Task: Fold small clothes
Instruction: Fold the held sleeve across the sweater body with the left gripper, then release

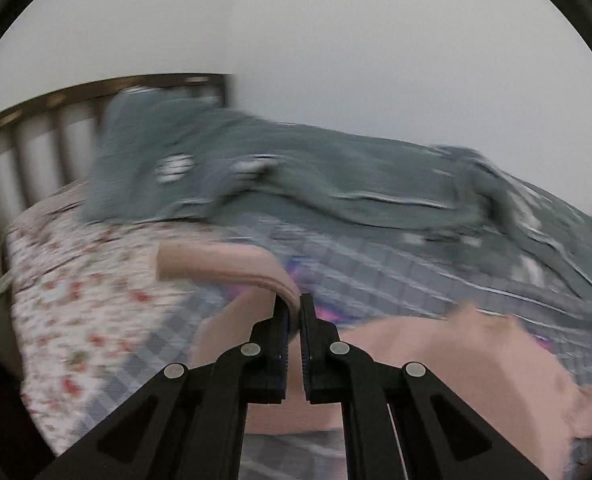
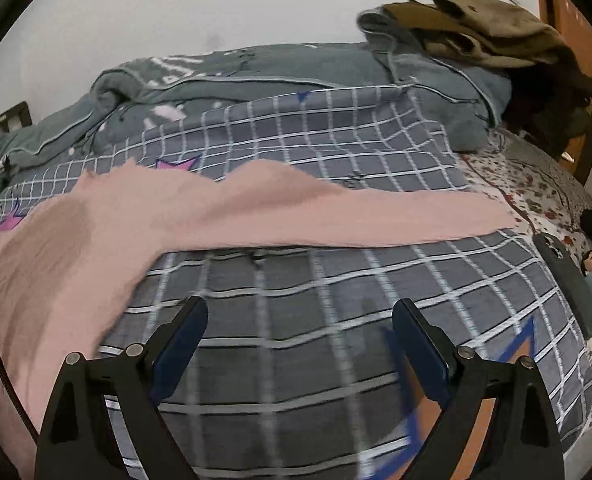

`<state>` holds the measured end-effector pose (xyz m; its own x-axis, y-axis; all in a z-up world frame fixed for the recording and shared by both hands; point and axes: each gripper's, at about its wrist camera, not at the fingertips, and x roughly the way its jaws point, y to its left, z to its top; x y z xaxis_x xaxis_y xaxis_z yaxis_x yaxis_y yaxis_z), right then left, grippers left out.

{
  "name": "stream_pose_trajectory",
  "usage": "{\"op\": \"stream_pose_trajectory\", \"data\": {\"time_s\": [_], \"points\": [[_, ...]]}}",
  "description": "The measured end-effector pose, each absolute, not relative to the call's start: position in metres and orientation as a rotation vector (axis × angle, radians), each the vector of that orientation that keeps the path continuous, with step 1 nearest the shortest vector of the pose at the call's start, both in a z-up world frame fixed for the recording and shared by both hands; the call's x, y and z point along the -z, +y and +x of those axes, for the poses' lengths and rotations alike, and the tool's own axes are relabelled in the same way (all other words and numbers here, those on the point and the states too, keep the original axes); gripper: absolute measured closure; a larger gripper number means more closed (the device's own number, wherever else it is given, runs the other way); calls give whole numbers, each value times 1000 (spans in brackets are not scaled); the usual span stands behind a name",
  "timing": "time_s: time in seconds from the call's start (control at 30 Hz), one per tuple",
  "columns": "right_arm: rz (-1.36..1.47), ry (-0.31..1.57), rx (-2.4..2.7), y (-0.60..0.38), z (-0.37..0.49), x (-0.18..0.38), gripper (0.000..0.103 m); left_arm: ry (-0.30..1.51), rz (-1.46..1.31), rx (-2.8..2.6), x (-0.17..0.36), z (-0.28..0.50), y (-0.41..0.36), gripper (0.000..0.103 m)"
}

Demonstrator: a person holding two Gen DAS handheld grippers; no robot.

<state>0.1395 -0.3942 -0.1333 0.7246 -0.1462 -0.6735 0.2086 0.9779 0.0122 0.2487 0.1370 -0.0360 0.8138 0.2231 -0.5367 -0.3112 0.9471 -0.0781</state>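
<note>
Though blurred, pink garment (image 1: 232,264) apparently between closed left gripper (image 1: 295,304) fingers (image 1: 282,320).

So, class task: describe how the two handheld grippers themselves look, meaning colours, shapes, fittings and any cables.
Both the left gripper and the right gripper are matte black, with angular linkage arms that have triangular cut-outs and round silver pivot pins. The fingers are flat paddles with dark blue pads. A thin black cable shows at the right view's left edge.
</note>
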Motion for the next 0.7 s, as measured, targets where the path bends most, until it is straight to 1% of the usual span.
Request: {"op": "stream_pose_trajectory", "data": {"time_s": [0.1, 0.17, 0.3, 0.4, 0.5, 0.7], "points": [[100, 726, 240, -416, 137, 133, 11, 586, -140, -155, 35, 271, 71, 97], [135, 724, 242, -434, 135, 133, 12, 618, -132, -66, 44, 281, 26, 97], [154, 714, 264, -462, 132, 133, 17, 691, -118, 81, 77, 292, -55, 97], [141, 703, 279, -477, 131, 133, 21, 753, -91, 150, 106, 295, -100, 97], [138, 700, 286, -489, 135, 134, 21, 788, -55, 188, 132, 292, -131, 97], [198, 707, 282, -511, 149, 140, 21, 840, -38, 250, 146, 293, -140, 96]]}}
